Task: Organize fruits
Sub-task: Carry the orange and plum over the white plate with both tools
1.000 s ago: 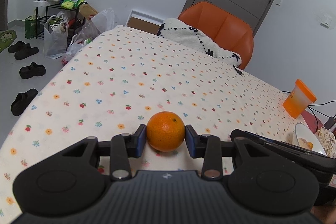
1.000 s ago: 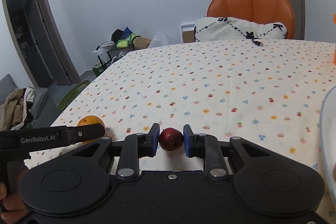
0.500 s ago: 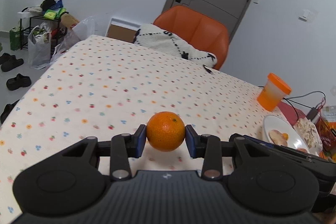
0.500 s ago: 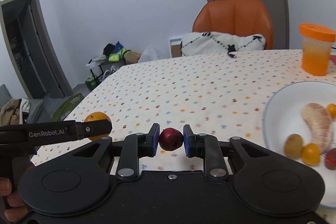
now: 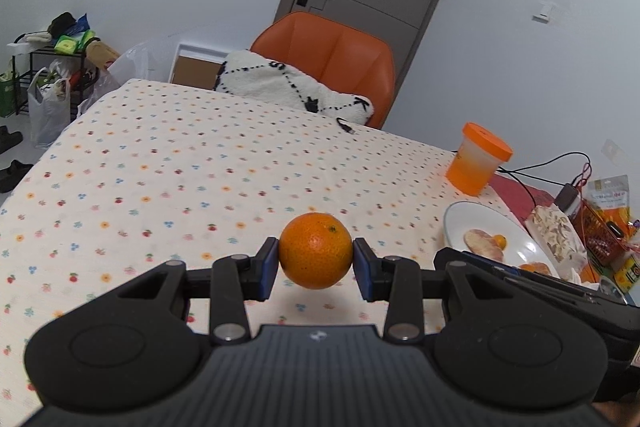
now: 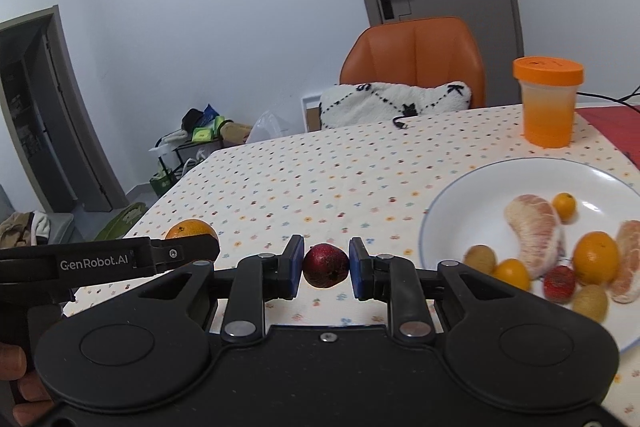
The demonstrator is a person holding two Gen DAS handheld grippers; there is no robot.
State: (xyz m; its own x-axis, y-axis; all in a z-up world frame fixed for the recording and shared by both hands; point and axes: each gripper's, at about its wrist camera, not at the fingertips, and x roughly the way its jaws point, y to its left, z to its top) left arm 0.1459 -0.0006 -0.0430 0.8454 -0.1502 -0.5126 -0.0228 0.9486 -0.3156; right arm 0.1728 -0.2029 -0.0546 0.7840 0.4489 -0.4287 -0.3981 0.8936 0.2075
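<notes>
While L gripper (image 5: 315,263) grips orange (image 5: 315,250), stem-scar faces up-right.

A cream cloth with small red, orange, blue and green flower dots (image 5: 200,163) covers the table. The round orange fruit (image 5: 315,250) sits between blue-padded black fingers (image 5: 267,269); the small dark red fruit (image 6: 325,265) likewise. The glossy white plate (image 6: 472,195) bears pale pink segments (image 6: 534,231), small orange citrus (image 6: 595,257) and brownish-green fruits (image 6: 480,258). A translucent orange-lidded cup (image 6: 548,103) stands near the far edge
</notes>
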